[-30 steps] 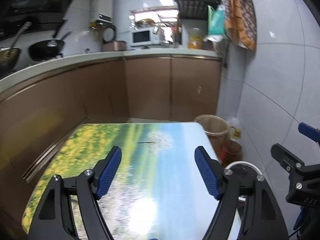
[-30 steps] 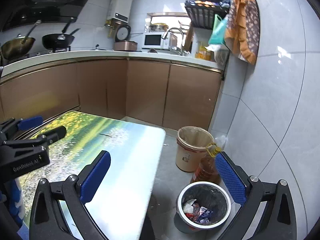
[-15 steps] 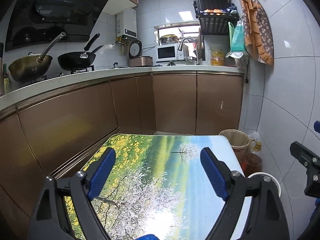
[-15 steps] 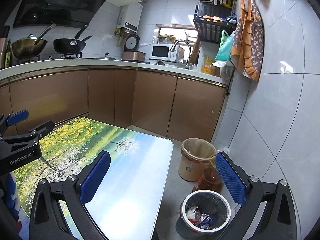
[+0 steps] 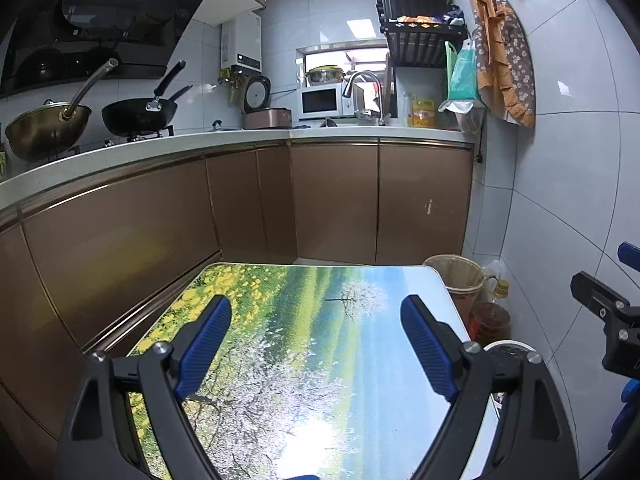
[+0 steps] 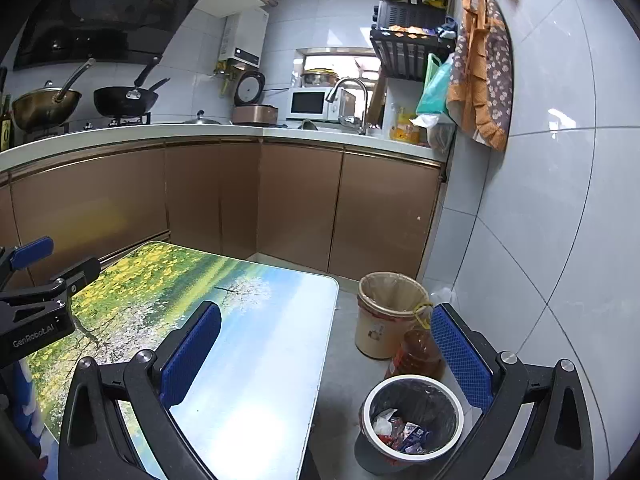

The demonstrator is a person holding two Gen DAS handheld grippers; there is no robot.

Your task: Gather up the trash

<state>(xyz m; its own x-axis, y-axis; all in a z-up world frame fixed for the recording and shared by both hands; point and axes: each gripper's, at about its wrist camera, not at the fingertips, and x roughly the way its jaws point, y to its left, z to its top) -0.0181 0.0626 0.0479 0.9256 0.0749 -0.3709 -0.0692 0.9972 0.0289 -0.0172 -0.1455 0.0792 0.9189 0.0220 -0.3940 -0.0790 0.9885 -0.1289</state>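
Note:
A small white-rimmed bin with a black liner (image 6: 414, 418) stands on the floor right of the table and holds several wrappers (image 6: 402, 432). Only its rim shows in the left wrist view (image 5: 508, 347). My left gripper (image 5: 316, 344) is open and empty above the table with a landscape print (image 5: 304, 360). My right gripper (image 6: 326, 354) is open and empty, held above the table's right edge (image 6: 256, 360) and the bin. No loose trash shows on the table.
A tan bin with a bag liner (image 6: 390, 312) and an oil bottle (image 6: 418, 354) stand on the floor by the tiled wall. Brown cabinets (image 5: 336, 200) and a counter with woks (image 5: 136, 114) run behind and to the left.
Both grippers have risen and tilted up, so more of the kitchen counter and wall shows. Both stayed open and empty.

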